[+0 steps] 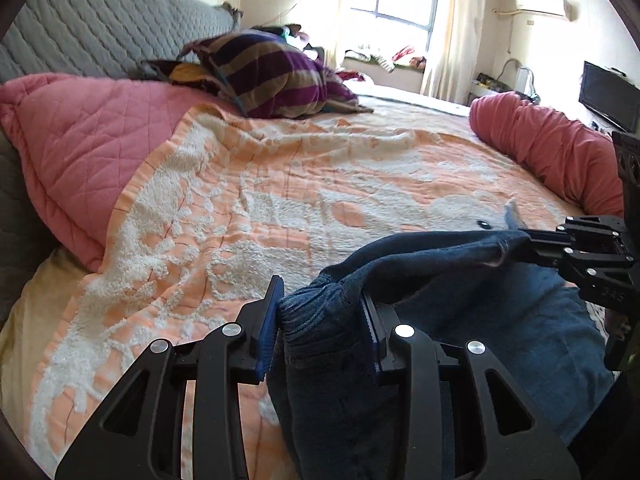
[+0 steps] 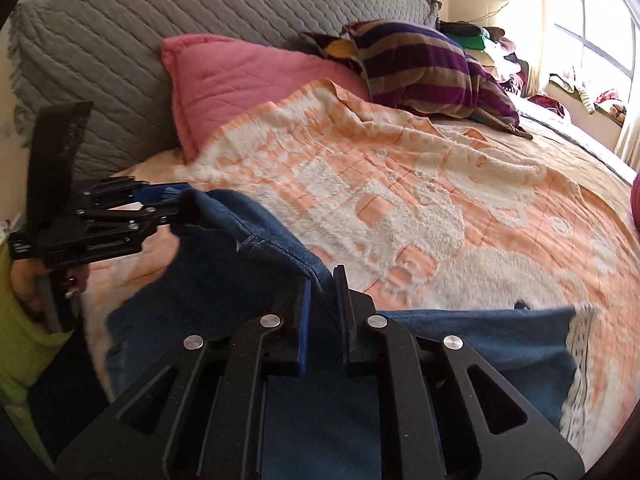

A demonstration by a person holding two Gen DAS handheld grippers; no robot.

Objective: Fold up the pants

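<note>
While the dark blue denim pants (image 1: 460, 320) hang lifted over the orange-and-white tufted blanket (image 1: 280, 208), the left gripper (image 1: 320, 328) clamps their bunched elastic waistband and the right gripper (image 2: 322, 304) pinches a stitched edge nearly closed; no writing on either tool can be read.

An orange-and-white textured blanket (image 1: 280, 208) covers the bed, overlapping a pink quilted pillow (image 1: 92, 140). A purple-striped cushion (image 1: 272, 76) lies behind it, against the grey quilted headboard (image 2: 160, 20). A rolled pink bolster (image 1: 552, 148) lies near what looks like a television (image 1: 610, 96).
</note>
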